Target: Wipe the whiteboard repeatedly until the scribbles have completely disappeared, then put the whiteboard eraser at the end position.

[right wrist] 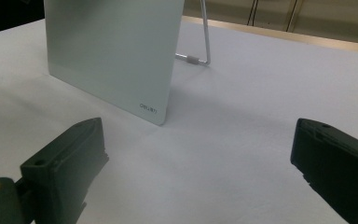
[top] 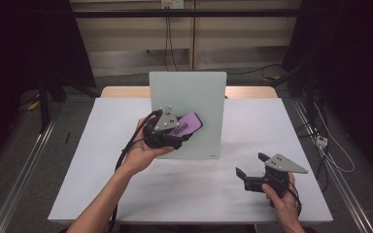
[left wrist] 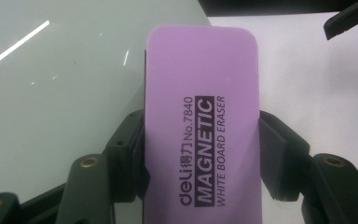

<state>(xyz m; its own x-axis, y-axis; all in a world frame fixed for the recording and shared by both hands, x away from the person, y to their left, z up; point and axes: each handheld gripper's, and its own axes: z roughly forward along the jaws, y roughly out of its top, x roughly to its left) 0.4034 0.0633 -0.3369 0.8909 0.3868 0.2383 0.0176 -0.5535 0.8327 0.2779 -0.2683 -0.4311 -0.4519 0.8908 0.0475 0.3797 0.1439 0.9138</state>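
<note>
A pale glass whiteboard panel [top: 194,97] stands upright at the middle of the white-topped table [top: 77,184], propped from behind by a thin metal wire stand [right wrist: 206,42]. The left gripper [top: 182,138] is raised in front of the panel's lower left part, with a purple oblong whiteboard eraser [top: 187,124] clamped between its jaws and lying before the panel's face. The right gripper [top: 250,165] sits low over the table, to the right of the panel and nearer the person, well apart from the left gripper.
</note>
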